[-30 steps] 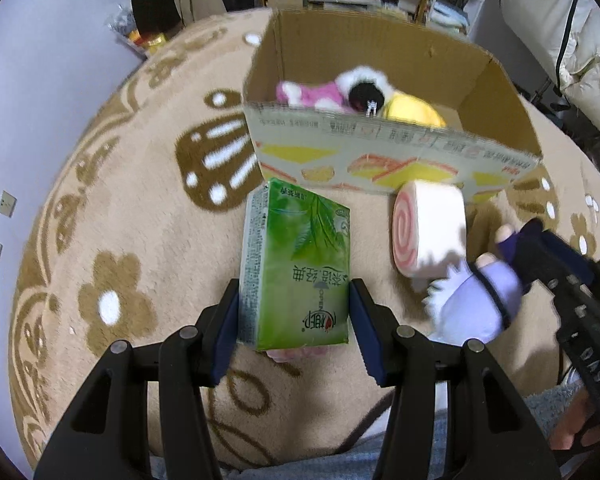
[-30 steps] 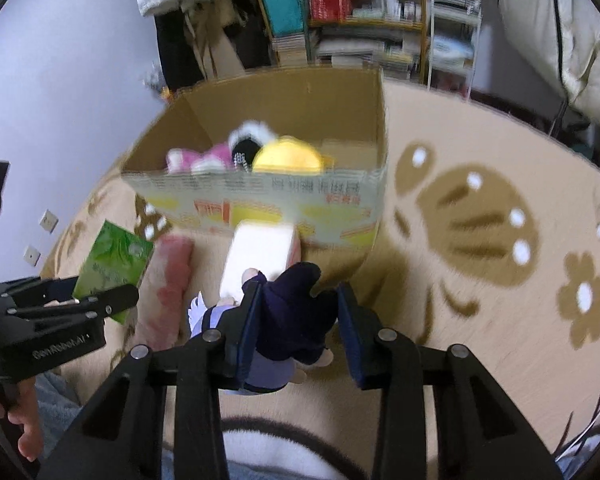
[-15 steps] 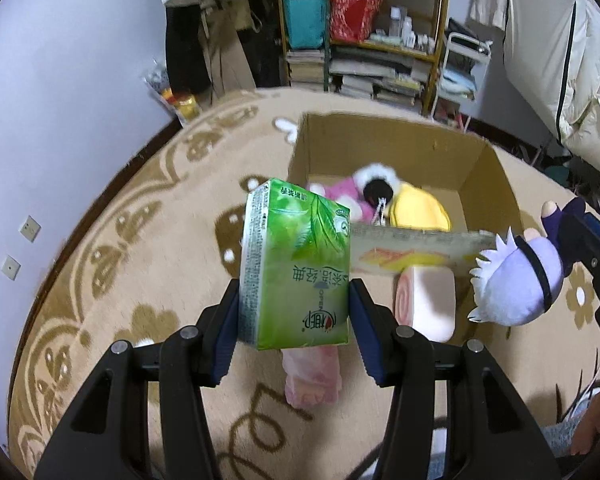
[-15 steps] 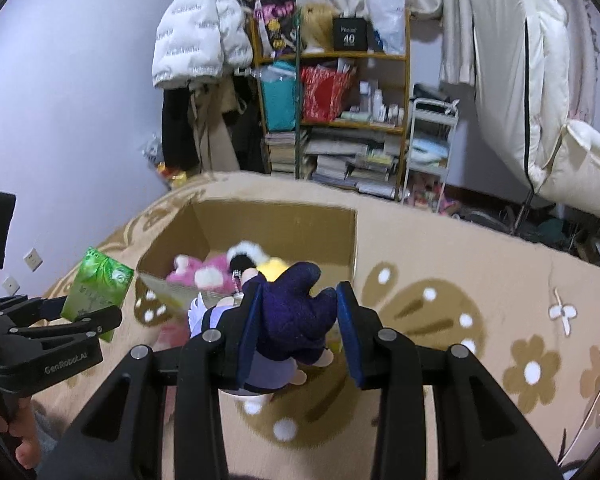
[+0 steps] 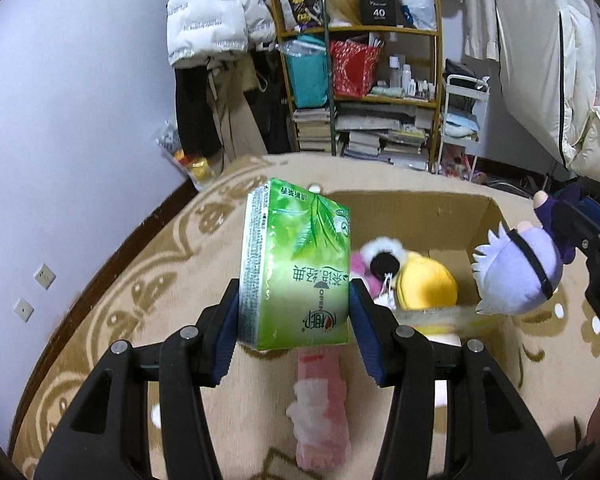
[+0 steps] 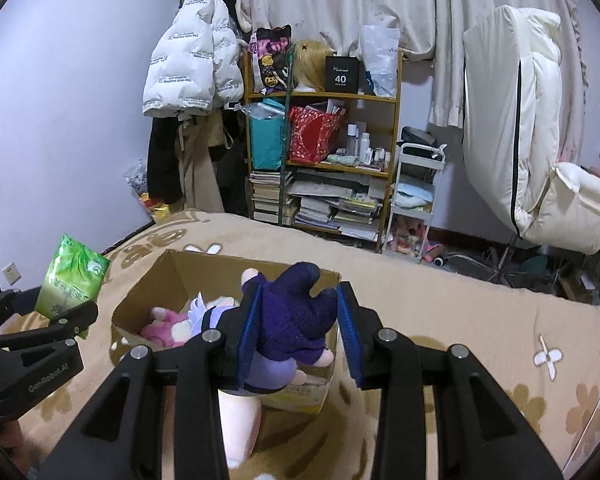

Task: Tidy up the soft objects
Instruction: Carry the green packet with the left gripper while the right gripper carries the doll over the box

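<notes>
Both claws loaded and lifted over the box, ready to drop their soft things in.

The green tissue pack (image 5: 294,272) sits clamped between the blue pads of the left claw (image 5: 294,308), long axis pointing away along the fingers; its print reads "OPEN" beside Chinese characters. The cardboard box (image 5: 452,212) lies ahead at about 1 o'clock, already holding a pink toy (image 5: 362,270) and a yellow toy (image 5: 426,286). The right claw (image 6: 296,330) grips a purple doll (image 6: 294,322) by its dark body, directly above the box's near edge, so it looks the nearer one. A pink roll (image 5: 320,412) lies on the patterned rug (image 5: 112,320) at 6 o'clock. The left claw's arm reads "GenRobot.AI"; a shelf sign (image 6: 341,75) reads "40".
</notes>
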A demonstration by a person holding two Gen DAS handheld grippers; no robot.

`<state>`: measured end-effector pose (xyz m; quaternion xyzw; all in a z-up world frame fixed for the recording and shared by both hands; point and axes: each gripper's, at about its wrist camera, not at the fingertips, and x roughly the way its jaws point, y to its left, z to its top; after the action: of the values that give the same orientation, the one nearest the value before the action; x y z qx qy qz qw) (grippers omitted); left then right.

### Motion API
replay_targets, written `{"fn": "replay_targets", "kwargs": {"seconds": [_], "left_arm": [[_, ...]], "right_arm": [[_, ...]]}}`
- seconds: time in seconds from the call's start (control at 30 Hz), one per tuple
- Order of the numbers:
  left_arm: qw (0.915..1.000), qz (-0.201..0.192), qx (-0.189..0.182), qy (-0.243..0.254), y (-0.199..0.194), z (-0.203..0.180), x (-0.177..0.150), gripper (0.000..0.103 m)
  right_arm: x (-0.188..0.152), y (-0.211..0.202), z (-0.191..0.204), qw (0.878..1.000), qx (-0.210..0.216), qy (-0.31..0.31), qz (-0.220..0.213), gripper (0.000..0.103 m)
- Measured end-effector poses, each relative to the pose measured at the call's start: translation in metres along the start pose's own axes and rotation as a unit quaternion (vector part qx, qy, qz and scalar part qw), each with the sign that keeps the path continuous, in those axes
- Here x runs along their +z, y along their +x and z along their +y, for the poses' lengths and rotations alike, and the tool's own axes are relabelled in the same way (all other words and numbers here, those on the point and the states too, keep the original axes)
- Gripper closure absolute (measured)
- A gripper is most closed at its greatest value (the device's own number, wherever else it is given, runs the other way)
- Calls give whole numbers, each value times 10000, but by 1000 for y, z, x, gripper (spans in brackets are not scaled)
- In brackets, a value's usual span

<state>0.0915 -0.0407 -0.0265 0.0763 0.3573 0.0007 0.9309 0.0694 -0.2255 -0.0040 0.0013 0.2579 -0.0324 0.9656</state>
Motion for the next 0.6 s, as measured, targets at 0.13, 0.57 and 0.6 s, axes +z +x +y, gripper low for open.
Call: {"fn": "replay_targets", "kwargs": {"seconds": [0.13, 0.57, 0.6], "left_arm": [[9997, -230, -23, 110, 6, -6, 9, 53], [9983, -469, -87, 340, 25, -16, 18, 52], [9982, -483, -99, 349, 26, -16, 18, 52]], "right_arm": [[0, 7, 2, 9999, -50, -72, -54, 64], [-5, 24, 3, 9989, -266, -298, -233, 63], [-5, 25, 3, 9989, -260, -301, -232, 63]]}}
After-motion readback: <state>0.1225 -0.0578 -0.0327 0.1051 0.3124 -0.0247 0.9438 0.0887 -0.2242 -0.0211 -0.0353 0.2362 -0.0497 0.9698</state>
